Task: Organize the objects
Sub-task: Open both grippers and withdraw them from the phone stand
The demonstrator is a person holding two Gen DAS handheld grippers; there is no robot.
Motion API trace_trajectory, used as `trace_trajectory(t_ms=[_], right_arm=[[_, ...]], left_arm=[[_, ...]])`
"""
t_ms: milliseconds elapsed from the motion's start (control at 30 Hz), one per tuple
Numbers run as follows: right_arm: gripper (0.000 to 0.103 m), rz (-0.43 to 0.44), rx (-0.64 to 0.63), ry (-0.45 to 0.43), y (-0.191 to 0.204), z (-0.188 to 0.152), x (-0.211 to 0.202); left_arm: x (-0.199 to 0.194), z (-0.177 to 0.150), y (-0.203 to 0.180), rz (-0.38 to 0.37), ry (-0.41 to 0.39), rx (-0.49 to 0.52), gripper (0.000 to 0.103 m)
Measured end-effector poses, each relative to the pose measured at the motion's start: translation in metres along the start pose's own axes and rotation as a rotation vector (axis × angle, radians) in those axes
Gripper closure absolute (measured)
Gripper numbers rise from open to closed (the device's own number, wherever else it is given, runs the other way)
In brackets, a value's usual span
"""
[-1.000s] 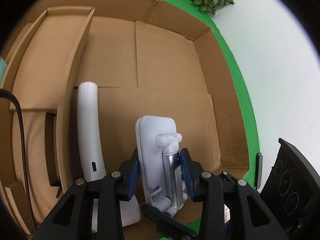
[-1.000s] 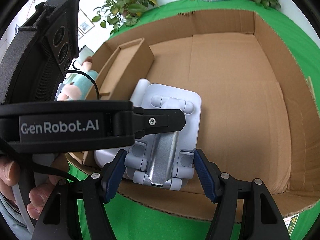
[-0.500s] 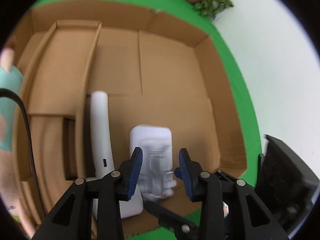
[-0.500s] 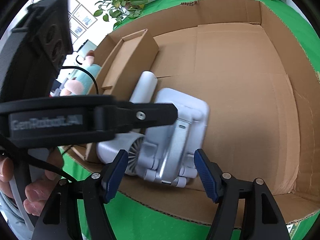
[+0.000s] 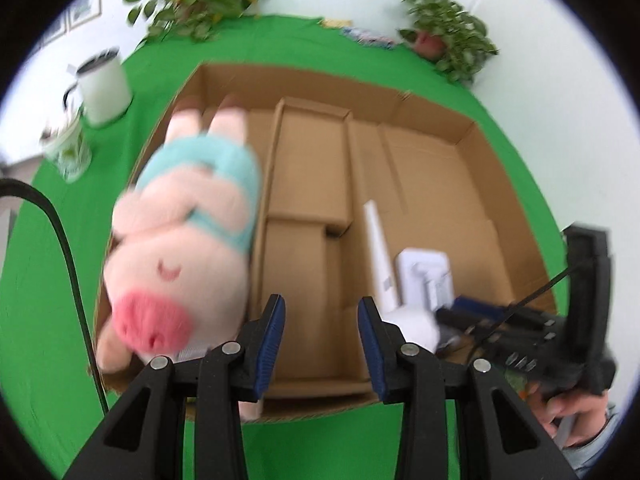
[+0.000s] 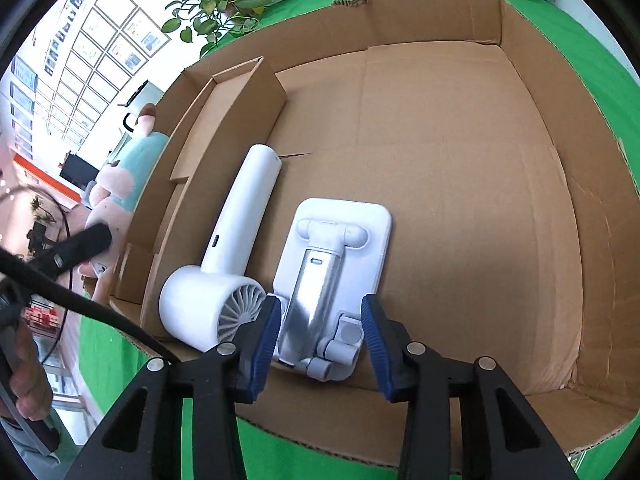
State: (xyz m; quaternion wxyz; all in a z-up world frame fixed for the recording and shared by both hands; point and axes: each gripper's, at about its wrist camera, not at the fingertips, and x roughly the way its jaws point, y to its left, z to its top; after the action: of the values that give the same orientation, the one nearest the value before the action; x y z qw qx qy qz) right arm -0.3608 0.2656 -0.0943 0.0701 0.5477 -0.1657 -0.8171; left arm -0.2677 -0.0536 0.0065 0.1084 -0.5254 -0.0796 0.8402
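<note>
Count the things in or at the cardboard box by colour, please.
White: 2, the fan and the stand.
Pink and teal: 1, the plush pig at the box's left edge.
Total: 3.

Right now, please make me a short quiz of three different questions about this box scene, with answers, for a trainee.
1. True or false: the white handheld fan lies inside the brown cardboard box.
2. Which thing lies directly beside the fan, on its right in the right wrist view? A) white folding phone stand B) white mug C) potted plant
3. Fill in: the jaws of the right gripper and the left gripper are both ____.

Key: 1 true; 2 A; 3 open, and neither holds anything. The pink plush pig lies at the box's left edge.
</note>
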Motion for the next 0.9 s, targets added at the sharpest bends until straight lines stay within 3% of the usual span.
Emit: trace_trajectory(t_ms=[67, 233, 333, 400, 567, 900], right_arm=[[0.072, 0.022, -0.005, 0.008, 0.002, 0.0, 0.002], [0.072, -0.02, -0.047, 0.002, 0.017, 0.0, 0.006], [0.072, -0.023, -0.048, -0.002, 0.018, -0.001, 0.006], [0.072, -0.028, -0.057, -0.007, 0.019, -0.001, 0.006], [0.081, -0.067, -0.103, -0.016, 0.02, -0.001, 0.005], [0.081, -0.086, -0.132, -0.029, 0.023, -0.001, 0.005]], left_arm=[[0.003, -0.007, 0.001, 0.033, -0.008, 0.03, 0.068], [0.003, -0.016, -0.01, 0.07, -0.027, 0.077, 0.068], [0.016, -0.019, -0.014, 0.046, 0.033, 0.058, 0.07], [0.014, -0.024, -0.021, 0.082, 0.009, 0.089, 0.07], [0.012, -0.024, -0.021, 0.082, 0.023, 0.036, 0.07], [0.02, -0.024, -0.022, 0.126, 0.06, -0.076, 0.069]])
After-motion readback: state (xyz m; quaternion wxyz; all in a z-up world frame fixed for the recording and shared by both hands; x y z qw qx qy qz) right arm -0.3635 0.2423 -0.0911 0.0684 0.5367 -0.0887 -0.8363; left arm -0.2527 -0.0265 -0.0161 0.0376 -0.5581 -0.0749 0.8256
